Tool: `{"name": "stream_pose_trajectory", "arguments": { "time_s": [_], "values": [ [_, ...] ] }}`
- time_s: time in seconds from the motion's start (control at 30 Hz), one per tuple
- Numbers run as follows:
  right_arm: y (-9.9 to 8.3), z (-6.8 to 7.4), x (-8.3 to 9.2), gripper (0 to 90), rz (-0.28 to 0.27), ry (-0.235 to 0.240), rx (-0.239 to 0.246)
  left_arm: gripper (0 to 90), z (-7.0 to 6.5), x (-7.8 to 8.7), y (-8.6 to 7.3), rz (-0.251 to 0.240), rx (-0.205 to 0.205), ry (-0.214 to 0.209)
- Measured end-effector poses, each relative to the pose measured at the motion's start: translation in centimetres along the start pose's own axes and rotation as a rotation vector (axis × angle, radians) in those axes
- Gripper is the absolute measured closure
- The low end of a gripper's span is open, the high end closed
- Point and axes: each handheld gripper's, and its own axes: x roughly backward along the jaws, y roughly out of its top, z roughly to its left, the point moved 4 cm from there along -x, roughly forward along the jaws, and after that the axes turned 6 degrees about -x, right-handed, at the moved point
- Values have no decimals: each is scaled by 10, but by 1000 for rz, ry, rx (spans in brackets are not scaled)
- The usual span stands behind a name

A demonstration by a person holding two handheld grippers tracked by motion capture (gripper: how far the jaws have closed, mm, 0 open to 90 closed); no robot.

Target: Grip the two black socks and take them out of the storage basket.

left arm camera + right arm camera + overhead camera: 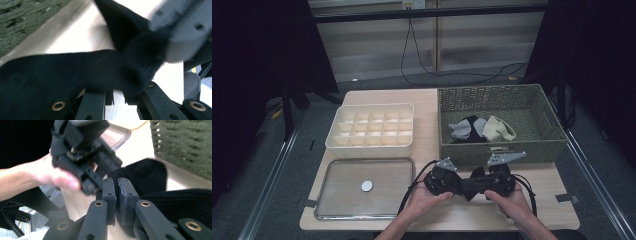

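Folding a black sock (475, 183) just in front of the basket (542, 150), we pinch it in both the left tool (460, 187) and right tool (482, 188); next, likely a divider-box (337, 141) slot.

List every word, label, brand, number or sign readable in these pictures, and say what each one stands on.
None: no readable text in the three views.
The divided box, the woven basket, the tray with its plain white disc, the black sock and both grippers, left gripper and right gripper, bear no legible print.
A small pale object on the far wall may carry marks, but it is too small to read.
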Motion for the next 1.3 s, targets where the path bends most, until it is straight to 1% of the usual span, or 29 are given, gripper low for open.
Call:
{"name": "stream_pose_trajectory", "arguments": {
  "time_s": [0.03, 0.07, 0.1, 0.13, 0.17, 0.2, 0.27, 0.3, 0.33, 0.37, 0.43, 0.5, 0.53, 0.57, 0.6, 0.63, 0.67, 0.7, 0.8, 0.9, 0.93, 0.97, 1.0, 1.07, 1.1, 1.17, 1.2, 1.23, 1.3],
  "values": [
    [-2, 1, 1, 835, 0, -2, 1, 810, 2, 0, -1, -10, 6, -16],
    [-4, 2, 2, 829, -1, -2, -8, 809, 2, 0, -1, -17, 14, -15],
    [-6, 2, 3, 830, -2, 1, -12, 809, 3, 0, -2, -4, 5, 2],
    [-10, 3, 4, 830, 5, -1, -10, 807, 3, 1, -2, -7, 1, -8],
    [-12, 4, 4, 828, 8, -4, -13, 805, 3, 2, -2, -1, -8, -2],
    [-15, 5, 4, 823, 11, 1, -12, 803, 3, 3, -2, 0, -4, 11],
    [-18, 6, 5, 806, 11, -2, -18, 802, 5, 5, -2, -11, 4, -4],
    [-20, 7, 6, 792, 14, 5, -23, 800, 5, 6, -3, -18, 12, 10],
    [-22, 7, 6, 774, 15, 11, -33, 797, 6, 6, -3, -30, 16, -12],
    [-23, 8, 6, 773, 18, 14, -38, 793, 8, 8, -4, -16, 15, 5],
    [-26, 8, 7, 766, 27, 7, -38, 791, 9, 10, -6, -23, 21, 0],
    [-31, 8, 7, 764, 34, 5, -48, 787, 9, 16, -9, -22, 17, 3],
    [-33, 7, 6, 760, 38, 0, -51, 785, 9, 19, -11, -29, 24, 2],
    [-37, 6, 5, 751, 48, -1, -57, 785, 9, 23, -13, -30, 22, 10],
    [-40, 6, 4, 737, 59, -7, -63, 785, 9, 27, -16, -37, 27, 1],
    [-42, 5, 3, 728, 68, -11, -61, 785, 10, 30, -17, -31, 21, 3],
    [-44, 5, 3, 725, 72, -13, -58, 785, 10, 35, -20, -33, 27, 27],
    [-45, 4, 1, 722, 79, -15, -59, 786, 11, 40, -23, -37, 30, 19],
    [-46, 3, 0, 713, 87, -27, -51, 785, 14, 51, -28, -39, 30, 38],
    [-47, 2, -1, 699, 87, -29, -56, 784, 17, 64, -29, -73, 35, 51],
    [-48, 1, -1, 686, 91, -26, -51, 782, 18, 66, -28, -71, 31, 58],
    [-48, 1, -1, 676, 96, -27, -54, 779, 19, 68, -27, -81, 34, 59],
    [-49, 1, -1, 673, 97, -26, -55, 775, 21, 69, -26, -82, 28, 64],
    [-49, 0, 1, 666, 96, -27, -55, 775, 23, 71, -23, -91, 31, 65],
    [-49, 0, 1, 664, 99, -31, -60, 775, 25, 69, -22, -101, 41, 64],
    [-50, 0, 3, 655, 97, -31, -57, 773, 27, 65, -23, -79, 34, 60],
    [-52, 1, 4, 645, 104, -34, -58, 773, 28, 62, -23, -74, 37, 77],
    [-53, 1, 5, 638, 102, -36, -52, 773, 30, 59, -23, -63, 36, 67],
    [-56, 1, 10, 629, 105, -49, -53, 773, 33, 55, -22, -71, 43, 63]
  ]
}}
